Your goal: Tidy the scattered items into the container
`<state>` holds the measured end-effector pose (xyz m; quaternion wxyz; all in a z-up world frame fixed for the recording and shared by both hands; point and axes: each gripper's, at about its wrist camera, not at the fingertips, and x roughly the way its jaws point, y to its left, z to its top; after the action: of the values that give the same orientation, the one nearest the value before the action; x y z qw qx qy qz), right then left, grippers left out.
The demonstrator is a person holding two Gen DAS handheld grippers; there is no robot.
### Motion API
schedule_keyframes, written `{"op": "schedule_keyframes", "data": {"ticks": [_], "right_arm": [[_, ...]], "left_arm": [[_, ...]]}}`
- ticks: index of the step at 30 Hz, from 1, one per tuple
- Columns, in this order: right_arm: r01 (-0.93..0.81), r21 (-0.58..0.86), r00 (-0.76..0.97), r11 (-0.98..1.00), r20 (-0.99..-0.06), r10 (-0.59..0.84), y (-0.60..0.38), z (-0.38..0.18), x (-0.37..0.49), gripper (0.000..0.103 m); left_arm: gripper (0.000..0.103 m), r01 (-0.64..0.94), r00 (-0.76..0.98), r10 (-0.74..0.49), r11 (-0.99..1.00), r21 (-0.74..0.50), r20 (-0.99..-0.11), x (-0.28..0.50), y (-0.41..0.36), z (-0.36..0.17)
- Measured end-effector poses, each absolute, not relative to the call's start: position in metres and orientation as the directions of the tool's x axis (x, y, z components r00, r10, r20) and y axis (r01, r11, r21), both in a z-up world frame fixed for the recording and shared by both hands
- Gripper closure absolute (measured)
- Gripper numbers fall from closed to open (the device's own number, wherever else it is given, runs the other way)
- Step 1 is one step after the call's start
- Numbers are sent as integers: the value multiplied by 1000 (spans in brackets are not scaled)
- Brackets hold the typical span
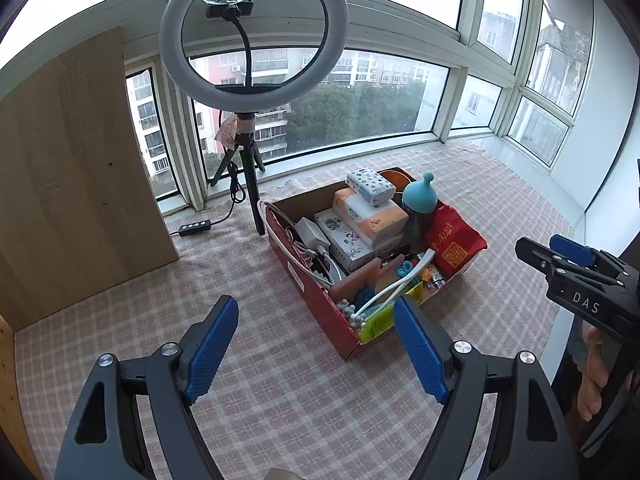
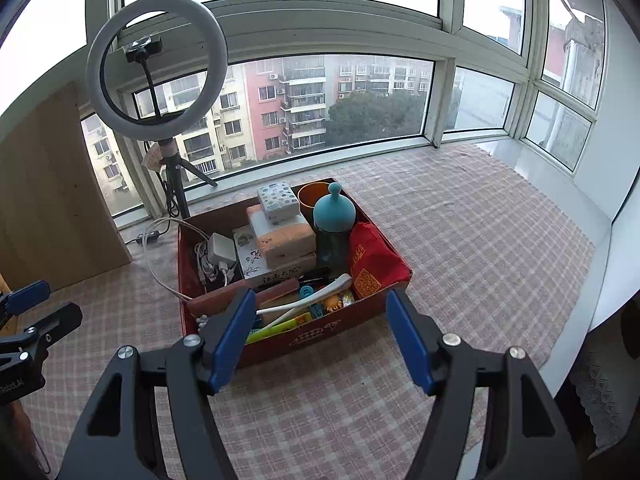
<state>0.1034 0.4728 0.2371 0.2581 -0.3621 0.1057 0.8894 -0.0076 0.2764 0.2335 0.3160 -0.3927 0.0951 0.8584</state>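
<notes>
1. While both grippers hang above the checked cloth point(image 2: 460, 240), the red cardboard box point(image 2: 320, 334) sits mid-cloth, already packed: tissue packs point(image 2: 280, 236), a white charger point(image 2: 221, 249), a blue-capped bottle point(image 2: 334, 210), a red pouch point(image 2: 372, 268), an orange cup point(image 2: 308, 196) and small bits along its near wall.
2. No loose item shows on the cloth in either view, so the things lie as the task wants.
3. Left gripper point(image 1: 316, 344) is released, jaws wide, empty, with the box at its 1 o'clock.
4. Right gripper point(image 2: 320, 340) is likewise spread and carries nothing; the box lies at its 12 o'clock, close under the fingertips.
5. A white cable point(image 2: 160, 256) loops over the box's 9 o'clock wall onto the cloth; it may belong to the charger, though the tangle is hard to read.
6. Risks, as I judge them: a jaw catching that loop could drag the charger out; the stacked tissue packs and the tall bottle stand above the rim and could topple if the box is nudged; the ring light tripod point(image 2: 176, 184) at 11 o'clock stands near enough to be knocked.
</notes>
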Motion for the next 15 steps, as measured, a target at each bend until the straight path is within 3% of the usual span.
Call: {"op": "schedule_keyframes", "data": {"ticks": [15], "right_arm": [[-515, 8, -593, -857, -725, 350, 469, 238, 98, 36]], "left_arm": [[25, -649, -464, 484, -755, -86, -742, -1, 294, 236]]}}
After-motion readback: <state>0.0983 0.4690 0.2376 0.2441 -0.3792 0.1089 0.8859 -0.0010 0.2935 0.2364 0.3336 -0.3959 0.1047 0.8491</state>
